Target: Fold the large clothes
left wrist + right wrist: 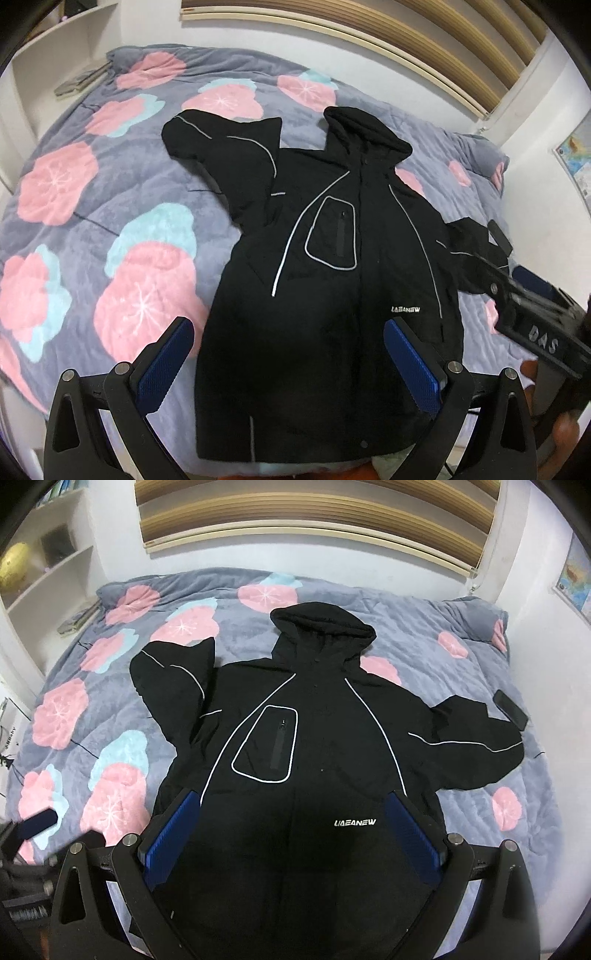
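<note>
Bed (461, 672): floral quilt, carries everything.
Jacket (321, 746): black, laid front up on the bed, mid-quilt; long axis runs from the hem near the cameras to the hood (323, 622) at the far side, hood pointing at the wall.
Sleeves: both bent back on themselves, not flat.
Phone (511, 709): dark slab just beside the right cuff.
Left gripper (288, 363): fingers wide apart, holding nothing, above the hem.
Right gripper (291, 838): fingers wide apart, holding nothing, above the lower front.
Risk: folding the right sleeve may drag the phone; bunched sleeves likely give a lumpy, crooked fold; thick fabric may slip from a shallow pinch.
</note>
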A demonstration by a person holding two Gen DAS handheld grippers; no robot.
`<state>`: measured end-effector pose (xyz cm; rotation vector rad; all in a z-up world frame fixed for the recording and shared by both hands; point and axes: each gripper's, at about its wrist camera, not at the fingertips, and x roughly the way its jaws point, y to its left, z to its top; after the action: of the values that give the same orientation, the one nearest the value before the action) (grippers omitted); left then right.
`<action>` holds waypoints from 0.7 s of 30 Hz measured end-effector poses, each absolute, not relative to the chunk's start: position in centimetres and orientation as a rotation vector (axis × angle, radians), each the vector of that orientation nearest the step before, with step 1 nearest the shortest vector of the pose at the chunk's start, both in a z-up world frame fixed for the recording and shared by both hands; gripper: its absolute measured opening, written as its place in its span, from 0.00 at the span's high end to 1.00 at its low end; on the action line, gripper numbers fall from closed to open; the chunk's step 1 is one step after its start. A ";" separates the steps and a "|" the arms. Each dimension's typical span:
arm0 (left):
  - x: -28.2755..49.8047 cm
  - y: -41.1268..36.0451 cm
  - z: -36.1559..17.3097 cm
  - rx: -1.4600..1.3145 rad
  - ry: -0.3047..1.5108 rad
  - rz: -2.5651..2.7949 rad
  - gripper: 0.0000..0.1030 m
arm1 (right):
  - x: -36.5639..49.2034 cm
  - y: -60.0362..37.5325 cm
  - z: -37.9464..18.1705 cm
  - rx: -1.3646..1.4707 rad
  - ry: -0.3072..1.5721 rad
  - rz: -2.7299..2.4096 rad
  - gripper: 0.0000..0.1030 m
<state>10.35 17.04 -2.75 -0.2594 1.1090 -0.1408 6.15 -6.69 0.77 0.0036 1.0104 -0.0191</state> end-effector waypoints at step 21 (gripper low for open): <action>27.6 34.7 -7.8 -0.441 1.026 -0.012 0.01 | 15.8 0.8 -3.7 -0.055 1.132 0.005 0.02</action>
<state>27.55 34.74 -7.82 -0.4415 1.0261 -0.0119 15.82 0.80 -3.68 -0.0550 1.1320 0.0055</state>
